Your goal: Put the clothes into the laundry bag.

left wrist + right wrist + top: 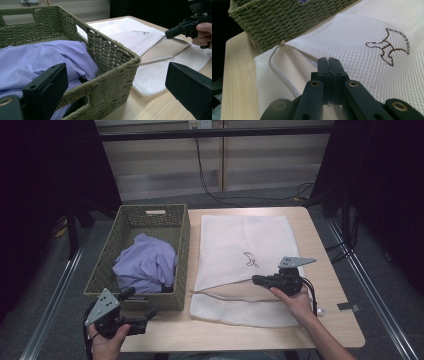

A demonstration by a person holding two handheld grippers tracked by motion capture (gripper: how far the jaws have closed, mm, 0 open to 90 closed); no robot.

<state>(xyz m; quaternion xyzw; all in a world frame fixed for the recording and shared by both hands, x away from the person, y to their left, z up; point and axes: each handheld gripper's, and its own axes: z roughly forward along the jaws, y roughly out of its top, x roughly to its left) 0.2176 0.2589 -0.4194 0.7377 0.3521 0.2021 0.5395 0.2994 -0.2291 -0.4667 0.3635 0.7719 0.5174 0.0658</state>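
I read the laundry bag (245,245) as white open-weave mesh cloth, matt, brown stitched emblem; basket (181,240) coarse woven green fibre, rough; shirt (145,265) soft lilac cloth, creased; worktop (330,270) pale smooth wood laminate; right hand-held gripper (328,62) matt black plastic, brass-look rivets

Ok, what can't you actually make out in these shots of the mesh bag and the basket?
- Whether the right gripper pinches the white mesh bag's edge: in the right gripper view its shut jaws cover that spot.
- The lower part of the lilac shirt: hidden by the wicker basket's wall and the left gripper's jaw in the left gripper view.
- The small brown emblem: too small to read in the high view.
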